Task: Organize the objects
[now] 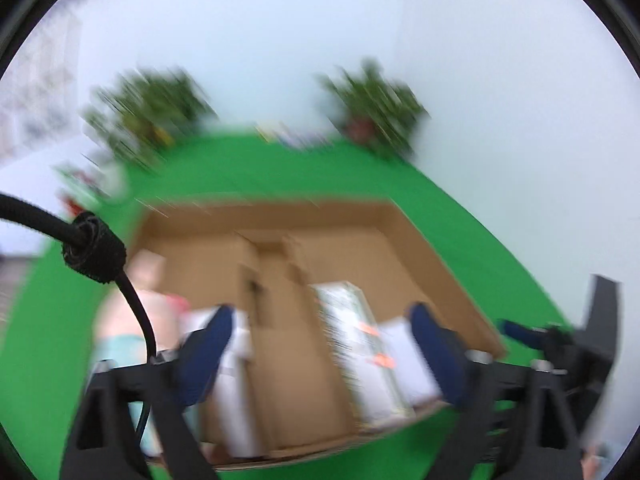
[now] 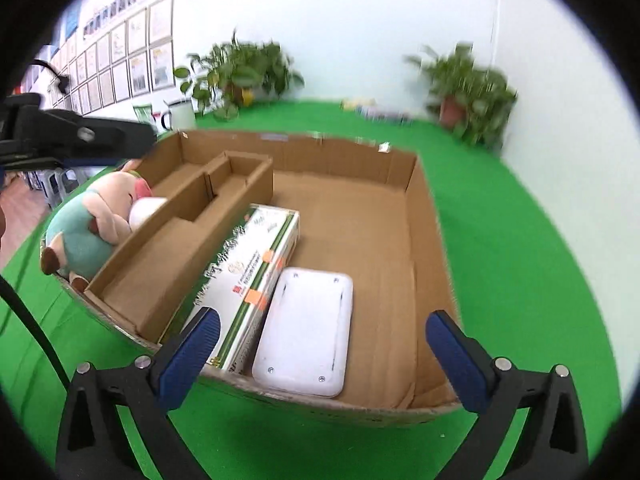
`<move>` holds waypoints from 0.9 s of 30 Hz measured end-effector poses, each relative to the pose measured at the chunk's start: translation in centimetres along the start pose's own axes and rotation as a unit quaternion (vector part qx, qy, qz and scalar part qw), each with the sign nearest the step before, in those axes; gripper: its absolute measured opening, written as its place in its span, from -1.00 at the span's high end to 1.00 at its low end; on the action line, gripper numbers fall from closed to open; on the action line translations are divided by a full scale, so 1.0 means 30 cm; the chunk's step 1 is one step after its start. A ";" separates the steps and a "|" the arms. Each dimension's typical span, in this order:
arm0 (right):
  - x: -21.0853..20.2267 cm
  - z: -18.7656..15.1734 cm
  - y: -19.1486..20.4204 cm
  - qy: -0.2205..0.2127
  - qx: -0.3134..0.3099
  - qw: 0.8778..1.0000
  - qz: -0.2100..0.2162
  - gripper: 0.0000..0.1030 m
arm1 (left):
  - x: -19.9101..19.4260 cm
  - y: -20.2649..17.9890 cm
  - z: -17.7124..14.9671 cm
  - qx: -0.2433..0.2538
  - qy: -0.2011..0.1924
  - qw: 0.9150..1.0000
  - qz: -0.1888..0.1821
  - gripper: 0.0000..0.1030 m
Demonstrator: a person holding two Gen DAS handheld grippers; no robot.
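In the left wrist view, all blurry, the left hand-held gripper (image 1: pixel 320 334) is wide apart and holds nothing, hanging over the box (image 1: pixel 448 268) on the green counter (image 1: pixel 280 172), maybe ready to reach in. In the right wrist view, the right hand-held gripper (image 2: pixel 320 344) is wide apart and empty too, over the near edge. Inside, the carton (image 2: pixel 256 264) and white case (image 2: pixel 306 324) lie side by side, touching, likely to save room, and the plush pig (image 2: pixel 94 228) sits in the left slot.
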State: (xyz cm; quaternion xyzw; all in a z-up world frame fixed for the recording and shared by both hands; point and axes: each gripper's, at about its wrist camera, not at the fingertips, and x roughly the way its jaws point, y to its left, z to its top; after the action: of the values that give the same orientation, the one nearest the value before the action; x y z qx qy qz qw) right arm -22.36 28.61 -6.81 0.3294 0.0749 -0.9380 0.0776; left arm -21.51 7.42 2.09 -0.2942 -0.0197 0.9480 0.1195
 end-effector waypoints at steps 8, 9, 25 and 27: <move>-0.072 -0.019 -0.015 -0.035 0.039 0.998 -0.024 -0.99 | -0.204 0.106 -0.183 0.001 -0.083 0.987 0.139 -0.99; -0.082 -0.028 -0.003 -0.035 0.037 0.998 -0.025 -0.99 | -0.210 0.114 -0.204 -0.006 -0.085 0.986 0.144 -0.99; -0.018 -0.101 0.139 -0.054 0.042 0.997 -0.022 -0.99 | 0.074 0.128 -0.435 0.012 -0.038 0.984 0.174 -0.99; -0.010 -0.105 0.141 -0.063 0.045 0.997 -0.025 -0.99 | 0.088 0.135 -0.429 0.000 -0.036 0.986 0.166 -0.99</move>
State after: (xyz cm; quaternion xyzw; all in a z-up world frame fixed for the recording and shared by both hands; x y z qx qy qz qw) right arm -19.39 25.11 -9.42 0.2713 0.0356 -0.9608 0.0441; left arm -17.25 3.70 -10.44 -0.2590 0.0246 0.9647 -0.0400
